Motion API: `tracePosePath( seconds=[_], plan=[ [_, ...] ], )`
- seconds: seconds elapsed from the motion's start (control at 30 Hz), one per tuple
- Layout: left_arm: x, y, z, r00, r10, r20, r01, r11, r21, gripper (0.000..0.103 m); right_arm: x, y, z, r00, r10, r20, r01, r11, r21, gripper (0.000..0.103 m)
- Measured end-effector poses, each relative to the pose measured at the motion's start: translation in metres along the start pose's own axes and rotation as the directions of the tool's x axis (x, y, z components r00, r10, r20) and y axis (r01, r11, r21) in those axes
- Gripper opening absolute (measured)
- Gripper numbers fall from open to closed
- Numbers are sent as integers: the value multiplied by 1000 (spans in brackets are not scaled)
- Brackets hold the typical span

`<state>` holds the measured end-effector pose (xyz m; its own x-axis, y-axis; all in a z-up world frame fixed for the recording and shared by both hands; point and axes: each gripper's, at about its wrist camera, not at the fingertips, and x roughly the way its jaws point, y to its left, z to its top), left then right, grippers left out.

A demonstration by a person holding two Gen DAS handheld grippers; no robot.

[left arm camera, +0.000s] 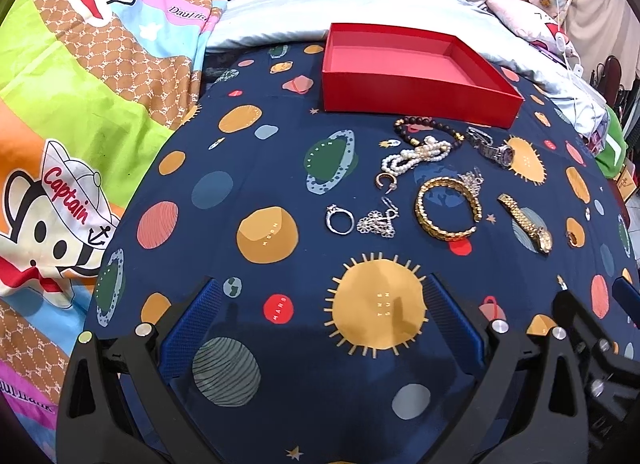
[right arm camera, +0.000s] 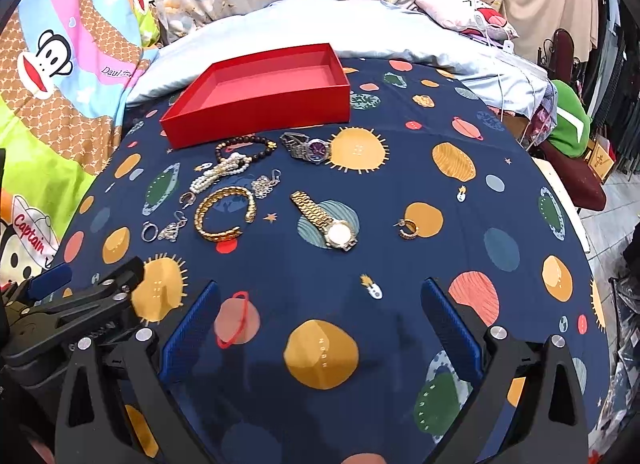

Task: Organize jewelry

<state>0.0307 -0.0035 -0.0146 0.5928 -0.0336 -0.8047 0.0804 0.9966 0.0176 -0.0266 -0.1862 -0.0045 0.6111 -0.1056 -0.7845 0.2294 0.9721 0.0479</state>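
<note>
An empty red box (left arm camera: 416, 102) (right arm camera: 256, 120) stands at the far side of the navy planet-print cloth (left arm camera: 248, 168) (right arm camera: 400, 184). In front of it lie a dark bead bracelet (left arm camera: 401, 129) (right arm camera: 240, 141), a pearl bracelet (left arm camera: 412, 156) (right arm camera: 220, 174), a silver watch (left arm camera: 496, 149) (right arm camera: 312, 149), a gold cuff bracelet (left arm camera: 426, 222) (right arm camera: 203, 218), a gold watch (left arm camera: 528, 224) (right arm camera: 328, 221), a silver ring (left arm camera: 338, 220) (right arm camera: 150, 231), silver flower earrings (left arm camera: 376, 222) (right arm camera: 170, 230) and gold hoop earrings (left arm camera: 386, 182) (right arm camera: 408, 229). My left gripper (left arm camera: 320, 284) (right arm camera: 88, 280) and right gripper (right arm camera: 320, 286) (left arm camera: 592, 292) hover open and empty, short of the jewelry.
A pale blue pillow (left arm camera: 360, 8) (right arm camera: 320, 28) lies behind the box. A cartoon-monkey blanket (left arm camera: 80, 104) (right arm camera: 60, 84) borders the cloth on the left. Past the right edge sit a green garment (right arm camera: 568, 128) and a dark red chair (right arm camera: 576, 172).
</note>
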Motion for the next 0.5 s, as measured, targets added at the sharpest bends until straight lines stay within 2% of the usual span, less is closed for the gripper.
tracePosePath(
  seconds=[0.23, 0.5],
  plan=[
    [13, 14, 2, 1000, -1, -24, 0, 999, -43, 98, 12, -17, 4, 1000, -11, -10, 11, 1000, 16, 97],
    [28, 21, 6, 999, 3, -46, -5, 999, -51, 98, 34, -17, 13, 999, 11, -35, -11, 1000, -11, 85]
  ],
)
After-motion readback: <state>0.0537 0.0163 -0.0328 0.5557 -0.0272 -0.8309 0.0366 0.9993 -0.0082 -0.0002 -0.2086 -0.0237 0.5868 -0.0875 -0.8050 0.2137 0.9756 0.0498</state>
